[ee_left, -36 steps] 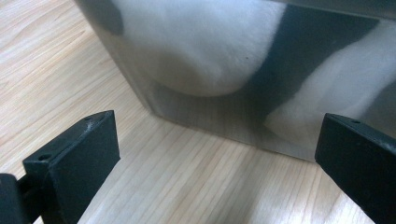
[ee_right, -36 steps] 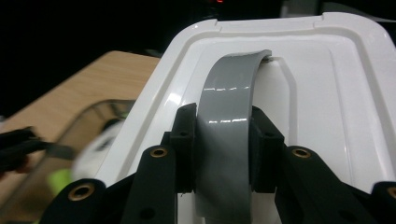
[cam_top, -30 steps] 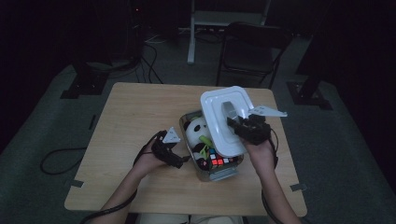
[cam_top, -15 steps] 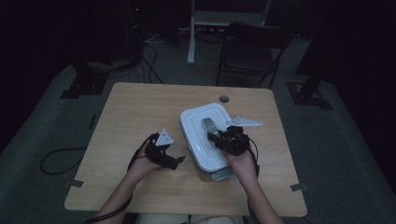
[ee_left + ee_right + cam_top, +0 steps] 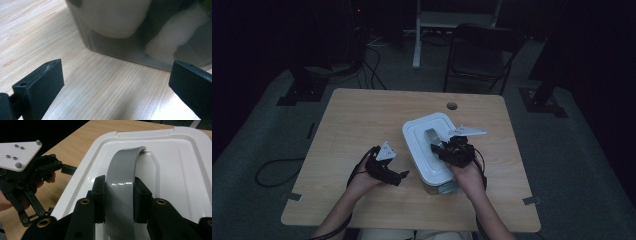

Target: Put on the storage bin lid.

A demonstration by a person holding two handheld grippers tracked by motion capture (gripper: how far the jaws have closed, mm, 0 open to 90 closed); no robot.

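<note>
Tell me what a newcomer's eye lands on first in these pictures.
First, the white lid on the clear storage box at the middle of the wooden table, bright against the dark room. Next, the right gripper, its jaws clamped on the lid's grey handle. Then the left gripper, jaws open, low on the table beside the box's left wall.

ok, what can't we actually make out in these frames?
- High view: contents of the clear plastic box, covered by its white lid.
- Left gripper view: pale shapes behind the frosted wall, blurred, unidentifiable.
- Right gripper view: right gripper clamps the grey arched handle; its near end is hidden.
</note>
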